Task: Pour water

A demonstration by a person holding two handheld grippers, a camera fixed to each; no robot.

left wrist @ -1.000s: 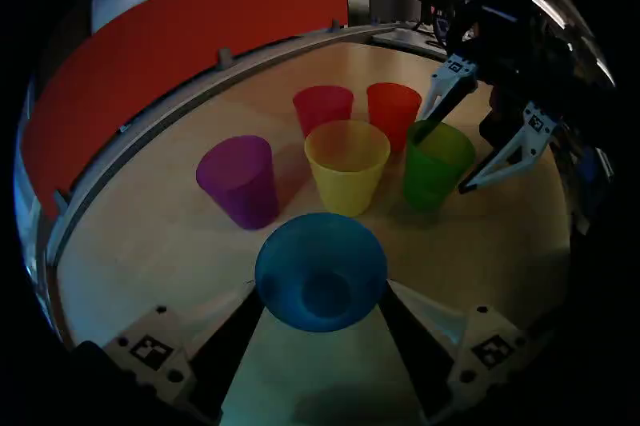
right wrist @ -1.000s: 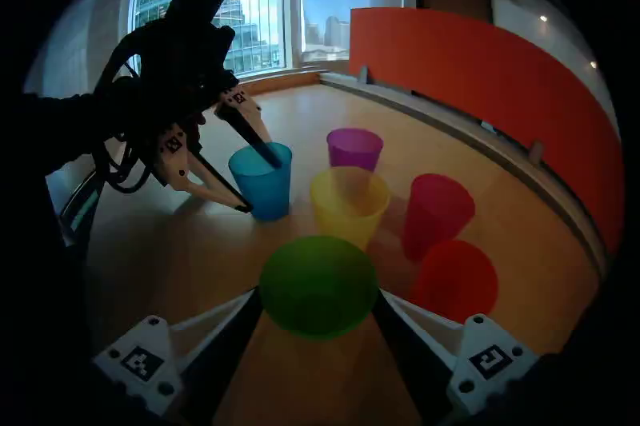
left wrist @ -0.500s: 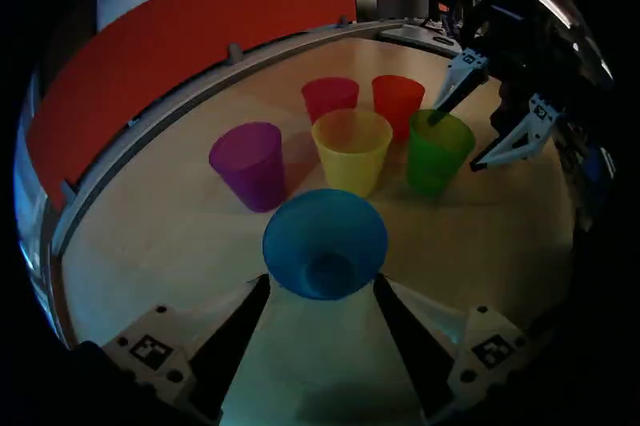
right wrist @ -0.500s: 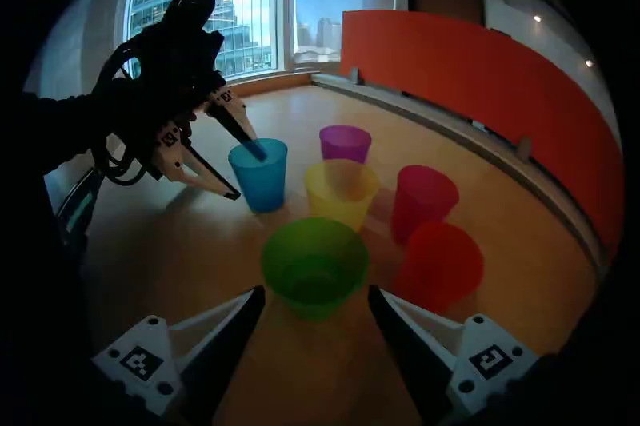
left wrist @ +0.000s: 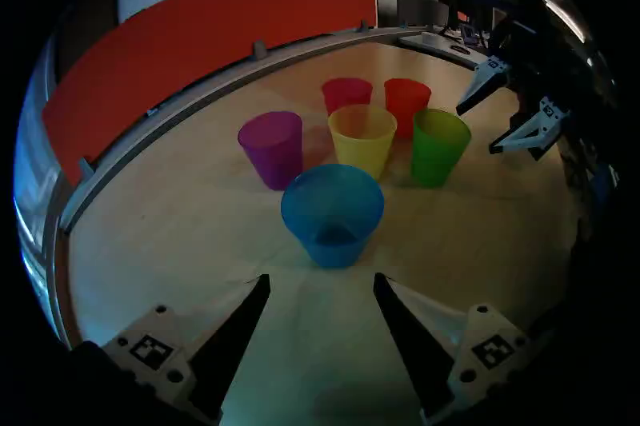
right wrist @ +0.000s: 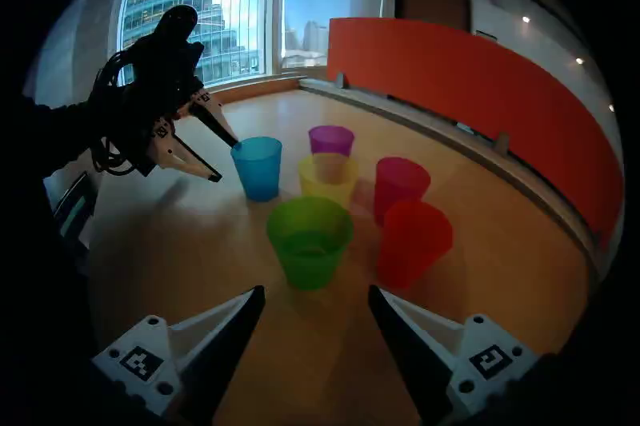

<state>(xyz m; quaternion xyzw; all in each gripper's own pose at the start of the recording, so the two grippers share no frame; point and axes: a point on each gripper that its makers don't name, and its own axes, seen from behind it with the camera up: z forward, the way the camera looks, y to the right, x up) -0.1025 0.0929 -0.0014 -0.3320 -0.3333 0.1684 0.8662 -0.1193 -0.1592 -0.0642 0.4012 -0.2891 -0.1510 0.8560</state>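
Six plastic cups stand close together on a wooden table [left wrist: 176, 218]. In the left gripper view the blue cup [left wrist: 332, 214] is nearest, just beyond my open left gripper [left wrist: 320, 278], which touches nothing. Behind it are the purple cup [left wrist: 272, 146], yellow cup [left wrist: 362, 138], green cup [left wrist: 438, 146], pink cup [left wrist: 346, 94] and red cup [left wrist: 406, 98]. In the right gripper view the green cup [right wrist: 310, 238] stands ahead of my open, empty right gripper [right wrist: 316, 290]. The blue cup [right wrist: 257, 166] is farther left, with the left gripper [right wrist: 226, 161] beside it.
A long orange partition [left wrist: 200, 34] on a grey rail runs along the table's far edge. Tall windows [right wrist: 232, 18] are behind the left gripper and the dark sleeve [right wrist: 56, 138] holding it. The right gripper [left wrist: 478, 130] hovers right of the green cup.
Both grippers let go of their cups and drew back. The blue cup and the green cup now stand on the table, away from the fingers that held them.
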